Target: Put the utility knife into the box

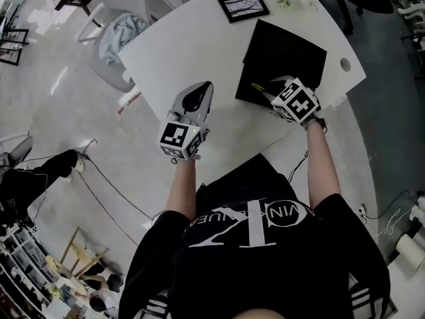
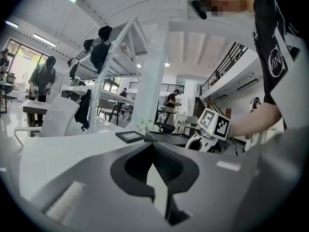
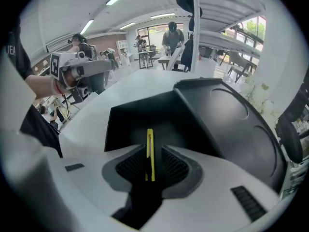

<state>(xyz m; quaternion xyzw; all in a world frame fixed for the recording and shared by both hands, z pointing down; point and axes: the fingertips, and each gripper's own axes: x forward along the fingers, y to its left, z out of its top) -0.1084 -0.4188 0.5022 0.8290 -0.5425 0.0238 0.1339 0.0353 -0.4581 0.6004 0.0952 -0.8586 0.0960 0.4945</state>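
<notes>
utility knife (image 3: 150, 140) clamped in right gripper (image 3: 149, 151), sliver in head view

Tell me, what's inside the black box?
The box looks bare inside: only its dark bottom shows. The yellow knife isn't lying in it; the right gripper holds it, pointing over the box. The gripper covers the box's nearest part, so that bit can't be checked.

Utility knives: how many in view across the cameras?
1. The yellow utility knife is clamped in the right gripper, at the near edge of the black box. None seen on the table; part of the box's inside is hidden.
</notes>
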